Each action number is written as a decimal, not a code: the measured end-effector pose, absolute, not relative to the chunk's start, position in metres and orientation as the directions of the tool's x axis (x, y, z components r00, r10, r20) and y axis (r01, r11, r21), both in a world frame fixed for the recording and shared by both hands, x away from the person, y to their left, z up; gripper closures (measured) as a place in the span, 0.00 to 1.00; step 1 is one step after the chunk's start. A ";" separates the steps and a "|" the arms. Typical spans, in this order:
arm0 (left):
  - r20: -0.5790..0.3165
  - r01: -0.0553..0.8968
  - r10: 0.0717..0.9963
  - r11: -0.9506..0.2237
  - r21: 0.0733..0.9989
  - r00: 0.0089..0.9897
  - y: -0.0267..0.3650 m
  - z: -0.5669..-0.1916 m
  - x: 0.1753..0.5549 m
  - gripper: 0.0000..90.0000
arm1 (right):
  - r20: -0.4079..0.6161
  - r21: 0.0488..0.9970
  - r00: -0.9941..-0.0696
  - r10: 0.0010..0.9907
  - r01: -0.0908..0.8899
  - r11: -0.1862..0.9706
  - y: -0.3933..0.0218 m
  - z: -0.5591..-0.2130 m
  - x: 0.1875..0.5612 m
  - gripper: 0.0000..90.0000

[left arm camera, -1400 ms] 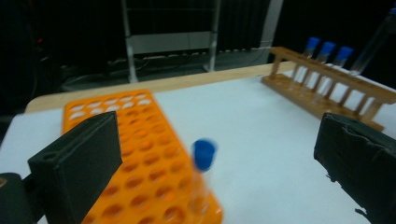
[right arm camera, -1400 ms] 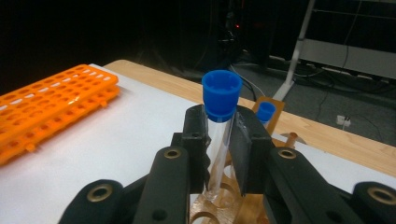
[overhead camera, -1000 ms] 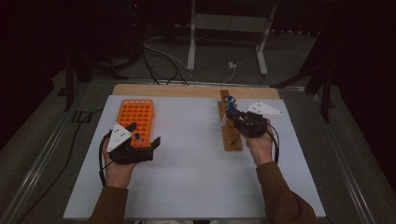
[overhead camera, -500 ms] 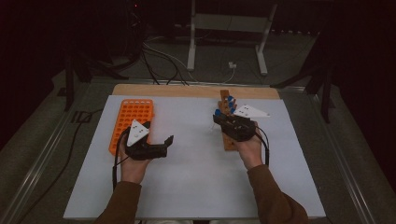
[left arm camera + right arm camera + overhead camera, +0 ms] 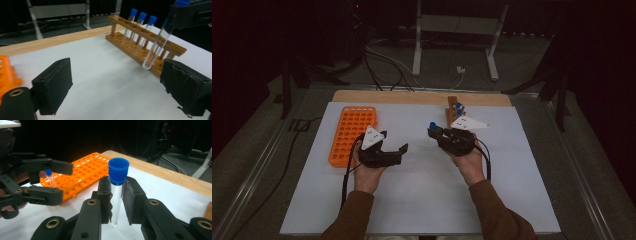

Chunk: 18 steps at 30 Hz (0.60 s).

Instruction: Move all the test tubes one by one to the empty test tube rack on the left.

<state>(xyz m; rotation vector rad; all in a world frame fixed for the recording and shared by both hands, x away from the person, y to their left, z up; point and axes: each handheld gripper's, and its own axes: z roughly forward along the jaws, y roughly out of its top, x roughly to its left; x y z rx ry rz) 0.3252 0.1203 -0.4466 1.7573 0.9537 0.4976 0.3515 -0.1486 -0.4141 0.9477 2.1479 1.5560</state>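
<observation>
1. Left gripper (image 5: pixel 398 151): jaws wide apart, nothing gripped; they have just been closing a little with nothing between the pads. In the left gripper view only white sheet (image 5: pixel 105 82) lies between the two black pads.
2. Left hand (image 5: pixel 367 172) comes in from the near edge of the table, gripper lying about level, jaws pointing toward the right gripper. Grey plate on top. Cable loops back along the wrist.
3. Orange rack (image 5: pixel 351 134) lies flat near the left edge of the sheet, just beside the left gripper; cut off at the frame edge in the left gripper view. One small blue-capped tube (image 5: pixel 50 178) stands in it, partly hidden behind the left gripper's jaws.
4. Right gripper (image 5: pixel 433 133): jaws clamped narrow on a test tube (image 5: pixel 117 195), pads pressing its glass just under the blue cap, tube upright, rounded end hanging free above the sheet.
5. In the high view the tube is tiny, only its blue cap is clear; it sits mid-table, between the two grippers.
6. Right hand (image 5: pixel 469 162) enters from the near edge, gripper pointing left.
7. Wooden rack (image 5: pixel 146 45) with three blue-capped tubes sits toward the far edge, behind the right gripper, partly hidden by it in the high view.
</observation>
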 end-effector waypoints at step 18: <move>-0.047 0.325 0.731 -0.244 0.914 0.680 0.094 -0.449 0.326 0.25 | 0.126 0.925 -0.776 0.618 0.318 0.210 -0.123 -0.417 0.342 0.85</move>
